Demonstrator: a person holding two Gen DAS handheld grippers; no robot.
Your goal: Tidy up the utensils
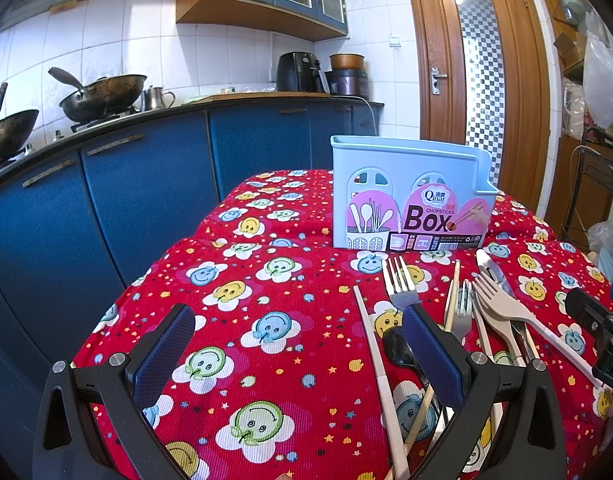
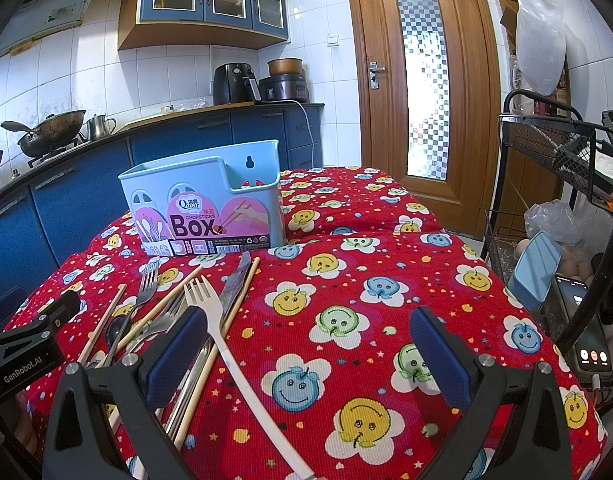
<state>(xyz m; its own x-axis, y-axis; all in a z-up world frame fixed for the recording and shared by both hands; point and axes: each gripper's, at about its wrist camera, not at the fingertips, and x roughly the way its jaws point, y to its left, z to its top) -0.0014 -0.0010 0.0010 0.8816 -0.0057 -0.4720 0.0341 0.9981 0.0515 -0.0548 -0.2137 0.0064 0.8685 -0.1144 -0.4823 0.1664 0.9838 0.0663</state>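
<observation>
Several utensils lay heaped on the red cloth [image 2: 346, 264] before the pale-blue box [image 2: 202, 204]: a steel fork [image 1: 400, 282], a white fork [image 2: 214, 316], a knife [image 2: 234, 284] and chopsticks [image 1: 380, 376]. Both the left gripper [image 1: 302, 356] and right gripper [image 2: 306, 356] hung spread wide, empty. Only the right view showed a phone [image 2: 586, 324].

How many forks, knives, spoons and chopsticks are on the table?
Forks: 3
Knives: 1
Spoons: 1
Chopsticks: 3 showing
Total: 8
</observation>
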